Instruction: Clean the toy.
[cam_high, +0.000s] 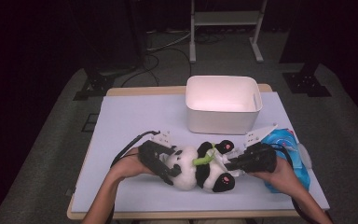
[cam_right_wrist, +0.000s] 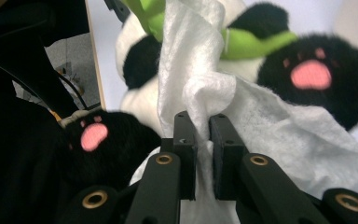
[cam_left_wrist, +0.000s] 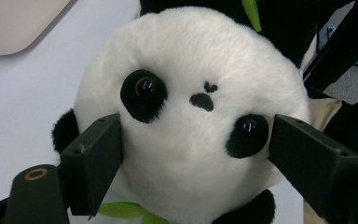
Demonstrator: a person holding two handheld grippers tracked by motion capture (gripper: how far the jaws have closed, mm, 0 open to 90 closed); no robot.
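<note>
High view: a plush panda (cam_high: 198, 167) lies at the surface's (cam_high: 121, 121) six o'clock, its head clamped by the left tool (cam_high: 161, 164); a white wipe (cam_right_wrist: 214, 93) is pinched by the right tool (cam_high: 233, 163). Gentle strokes are advised while the head is held steady.

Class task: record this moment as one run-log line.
left hand-held gripper: clamped on panda plush head | right hand-held gripper: shut on white wipe, at panda's belly | white bin: behind panda

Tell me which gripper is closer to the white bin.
Right. The right gripper sits just in front of the white bin, under its right half, pinching a wipe. The left gripper clamps the panda's head, farther left.
</note>
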